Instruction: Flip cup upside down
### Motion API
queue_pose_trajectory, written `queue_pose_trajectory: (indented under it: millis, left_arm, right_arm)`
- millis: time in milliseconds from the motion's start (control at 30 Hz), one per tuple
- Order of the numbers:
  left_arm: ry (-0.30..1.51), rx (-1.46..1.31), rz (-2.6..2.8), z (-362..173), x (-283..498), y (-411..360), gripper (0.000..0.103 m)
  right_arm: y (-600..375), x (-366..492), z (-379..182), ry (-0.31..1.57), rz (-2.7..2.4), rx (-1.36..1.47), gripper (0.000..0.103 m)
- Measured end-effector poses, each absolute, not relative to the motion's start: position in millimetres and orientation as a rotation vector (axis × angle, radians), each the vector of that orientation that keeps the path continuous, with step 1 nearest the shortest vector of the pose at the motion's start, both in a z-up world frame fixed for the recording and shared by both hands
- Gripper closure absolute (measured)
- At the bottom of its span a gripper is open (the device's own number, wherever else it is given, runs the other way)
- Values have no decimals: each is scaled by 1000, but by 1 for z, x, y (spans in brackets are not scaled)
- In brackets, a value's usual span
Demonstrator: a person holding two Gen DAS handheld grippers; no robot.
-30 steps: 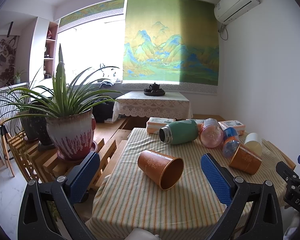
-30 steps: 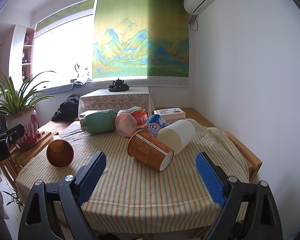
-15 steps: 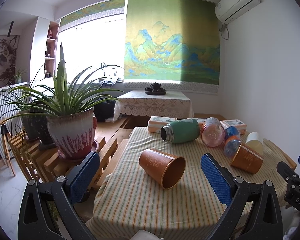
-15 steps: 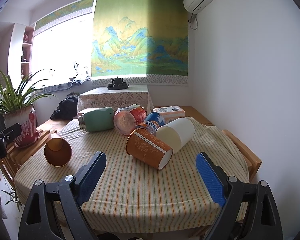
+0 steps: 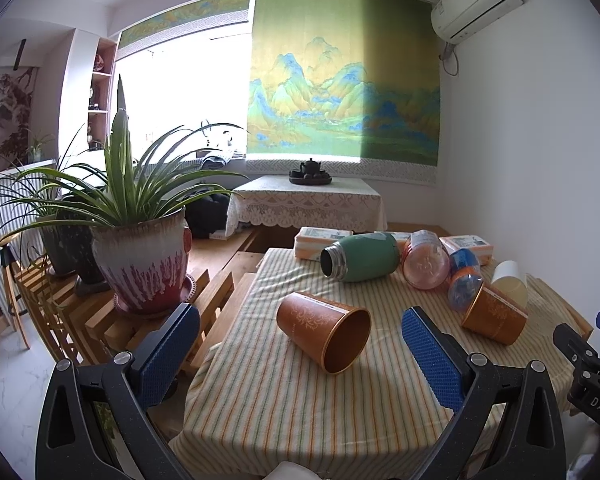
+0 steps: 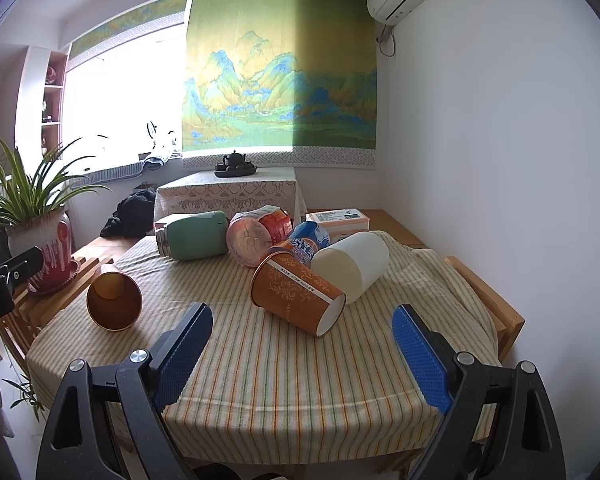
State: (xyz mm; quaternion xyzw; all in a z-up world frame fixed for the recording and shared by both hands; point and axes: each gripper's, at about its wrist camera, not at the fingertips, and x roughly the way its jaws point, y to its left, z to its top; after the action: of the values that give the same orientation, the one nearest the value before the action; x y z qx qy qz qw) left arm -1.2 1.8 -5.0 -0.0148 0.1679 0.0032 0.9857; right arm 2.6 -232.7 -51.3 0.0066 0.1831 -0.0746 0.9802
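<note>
An orange-brown cup [image 5: 324, 330] lies on its side on the striped tablecloth, mouth toward me; it also shows in the right wrist view [image 6: 114, 300] at the left. My left gripper [image 5: 300, 354] is open and empty, just short of this cup. A patterned orange paper cup [image 6: 298, 298] lies on its side mid-table, also in the left wrist view [image 5: 494, 316]. A white cup [image 6: 352, 266] lies on its side against it. My right gripper [image 6: 302, 354] is open and empty, just short of the paper cup.
A green flask [image 6: 194, 236], a pink jar [image 6: 256, 234] and a blue can [image 6: 308, 240] lie behind the cups. Tissue packs [image 6: 338, 218] sit at the back. A potted plant [image 5: 140, 256] stands on a wooden rack left of the table [image 6: 260, 380]. A wall is on the right.
Both grippers have edged slightly forward toward the table; the cups look a little nearer. Nothing on the table has moved.
</note>
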Motion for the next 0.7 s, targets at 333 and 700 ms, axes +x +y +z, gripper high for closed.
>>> queue_pose_trajectory:
  millis: [333,700]
  left_arm:
    - [345,-31,5,-5,0,1,1]
    - [355,-30,2,-6,2,1,1]
  right_arm:
    - [-232,4,-55,375,-151,12,14]
    - [-233,4,-56,377,-152,15,14]
